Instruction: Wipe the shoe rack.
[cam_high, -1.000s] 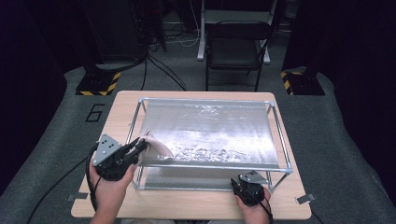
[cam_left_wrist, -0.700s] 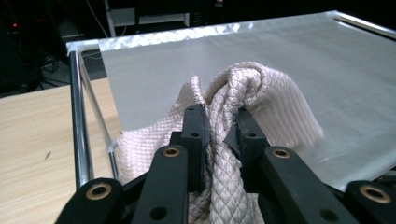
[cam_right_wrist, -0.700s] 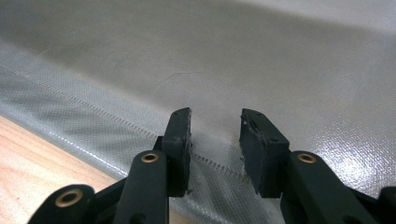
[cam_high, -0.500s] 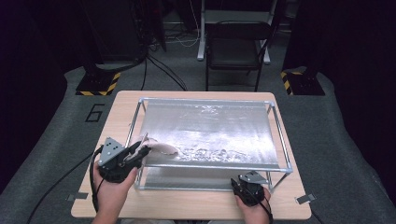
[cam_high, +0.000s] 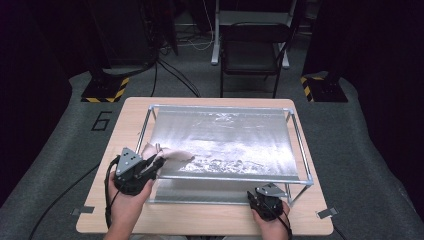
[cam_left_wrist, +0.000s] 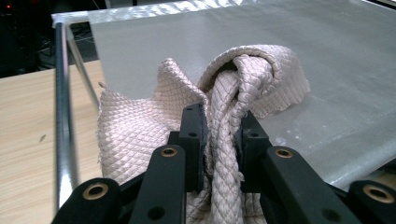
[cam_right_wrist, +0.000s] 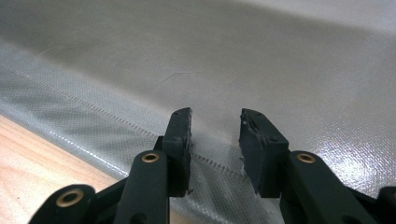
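Note:
A pale pink quilted cloth (cam_high: 172, 154) lies bunched on the silvery mesh sheet (cam_high: 220, 135) of a metal frame (cam_high: 230, 177), at its front left corner. My left gripper (cam_high: 157, 162) reaches over the frame's left end. In the left gripper view a twisted fold of the cloth (cam_left_wrist: 135, 135) is pinched in the left gripper (cam_left_wrist: 219, 140), whose jaws have just been closing on it. My right gripper (cam_high: 262, 196) rests at the table's front right, under the frame's front rail. The right gripper (cam_right_wrist: 215, 140) is open, with nothing between its jaws, over a lower silvery sheet (cam_right_wrist: 280, 70).
The frame stands on a wooden table (cam_high: 200, 220). Its side rail (cam_left_wrist: 60, 93) runs close to the left gripper. Beyond the table stand a black chair (cam_high: 252, 55) and a dark floor with striped stand bases (cam_high: 105, 90).
The left gripper has shifted slightly right and the cloth's fold has settled lower on the mesh. The right gripper has not moved.

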